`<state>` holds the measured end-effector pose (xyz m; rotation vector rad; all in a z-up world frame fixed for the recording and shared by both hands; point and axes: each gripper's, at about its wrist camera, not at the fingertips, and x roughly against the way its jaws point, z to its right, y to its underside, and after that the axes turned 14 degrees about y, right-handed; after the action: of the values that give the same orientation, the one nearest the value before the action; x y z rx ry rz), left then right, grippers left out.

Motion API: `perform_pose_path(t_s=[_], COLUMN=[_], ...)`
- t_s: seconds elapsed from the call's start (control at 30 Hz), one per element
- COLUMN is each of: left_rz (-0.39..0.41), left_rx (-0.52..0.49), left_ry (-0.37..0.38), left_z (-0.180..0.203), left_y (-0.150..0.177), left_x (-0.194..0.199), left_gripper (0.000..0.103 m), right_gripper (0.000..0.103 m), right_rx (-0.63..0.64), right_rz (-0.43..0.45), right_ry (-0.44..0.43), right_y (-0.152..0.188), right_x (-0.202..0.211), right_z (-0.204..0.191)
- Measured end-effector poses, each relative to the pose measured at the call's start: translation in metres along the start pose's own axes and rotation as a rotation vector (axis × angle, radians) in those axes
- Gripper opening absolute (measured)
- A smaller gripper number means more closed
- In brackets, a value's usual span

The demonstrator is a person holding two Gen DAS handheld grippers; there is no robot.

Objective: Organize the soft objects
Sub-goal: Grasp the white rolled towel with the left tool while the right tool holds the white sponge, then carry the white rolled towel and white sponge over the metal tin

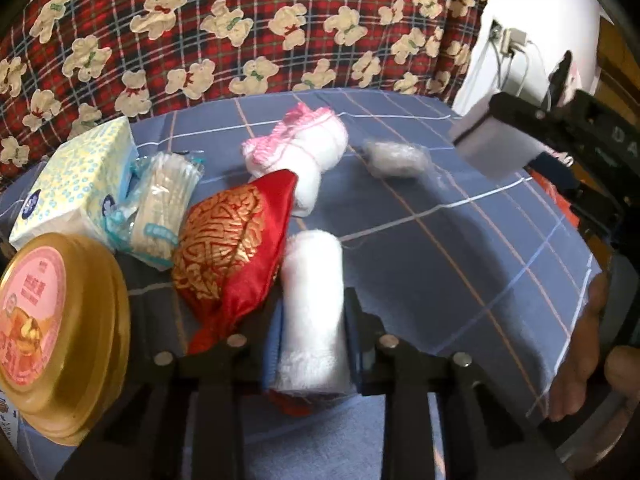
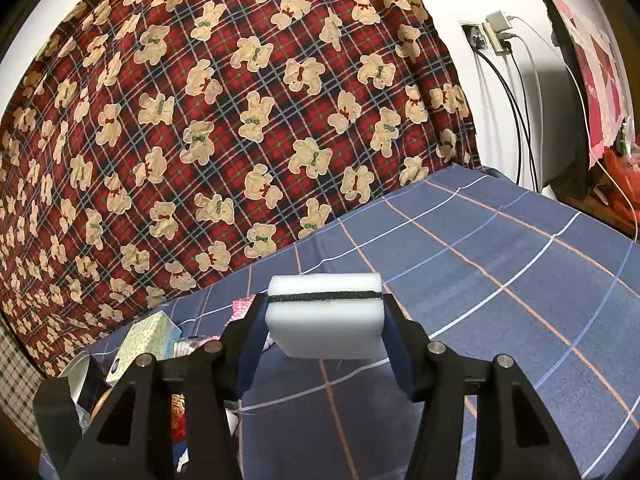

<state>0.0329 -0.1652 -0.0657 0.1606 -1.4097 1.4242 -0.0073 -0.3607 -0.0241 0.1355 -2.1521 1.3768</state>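
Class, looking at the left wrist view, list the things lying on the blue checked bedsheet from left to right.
Gold-lidded tin → tissue pack → cotton swab bag → red embroidered pouch → rolled white towel → clear plastic wad

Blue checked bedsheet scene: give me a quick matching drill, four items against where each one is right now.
Items:
1. rolled white towel
2. white sponge
3. red and gold pouch
4. tissue pack

Places:
A. far left, beside the bag of cotton swabs
B. clamped in the right gripper, off the bedsheet
C. between the left gripper fingers
D. lying just left of the rolled white towel

Pairs: 1-C, 2-B, 3-D, 4-A
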Motion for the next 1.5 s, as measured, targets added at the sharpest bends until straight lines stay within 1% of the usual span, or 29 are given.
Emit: perform_pose_path(t_s=[0.03,0.07,0.17,0.2,0.27,0.37,0.47,0.63,0.9,1.23,1.37,1.5], left_rz=[0.016,0.049,0.149,0.177,0.214,0.249,0.278,0.332,0.386,0.43,0.443,0.452], left_rx=[-0.004,-0.02,-0.056,-0.073,-0.103,-0.127,-0.138,-0.163,-0.188,-0.165,-0.15,-0.142], left_ry=[0.011,0.016,0.069,0.064,0.048,0.025,-0.018,-0.112,-0.158,-0.175,-0.175,-0.174], left_z=[0.002,0.005,0.014,0.017,0.023,0.027,0.025,0.021,0.013,-0.004,-0.012,-0.018], left_y=[0.001,0.002,0.006,0.007,0.008,0.01,0.011,0.016,0.026,0.037,0.041,0.045], left_x=[0.004,0.01,0.029,0.035,0.041,0.046,0.052,0.064,0.084,0.106,0.114,0.12], left_gripper=[0.026,0.026,0.026,0.026,0.026,0.026,0.026,0.026,0.026,0.026,0.026,0.026], right_gripper=[0.057,0.057,0.057,0.057,0.057,0.057,0.057,0.057,0.057,0.057,0.057,0.057], right_rx=[-0.004,-0.007,-0.017,-0.019,-0.016,0.006,0.031,0.088,0.133,0.223,0.251,0.248], right_rz=[0.002,0.005,0.025,0.033,0.048,0.06,0.076,0.124,0.188,0.286,0.296,0.275], right_ry=[0.0,-0.001,-0.002,-0.002,0.002,0.02,0.032,0.066,0.091,0.113,0.118,0.112], right_y=[0.0,0.0,-0.001,-0.001,-0.001,0.0,0.002,0.009,0.019,0.034,0.041,0.051], right_x=[0.0,0.001,0.004,0.005,0.007,0.008,0.01,0.019,0.034,0.055,0.061,0.065], right_z=[0.0,0.001,0.003,0.003,0.003,-0.001,-0.006,-0.016,-0.028,-0.052,-0.06,-0.065])
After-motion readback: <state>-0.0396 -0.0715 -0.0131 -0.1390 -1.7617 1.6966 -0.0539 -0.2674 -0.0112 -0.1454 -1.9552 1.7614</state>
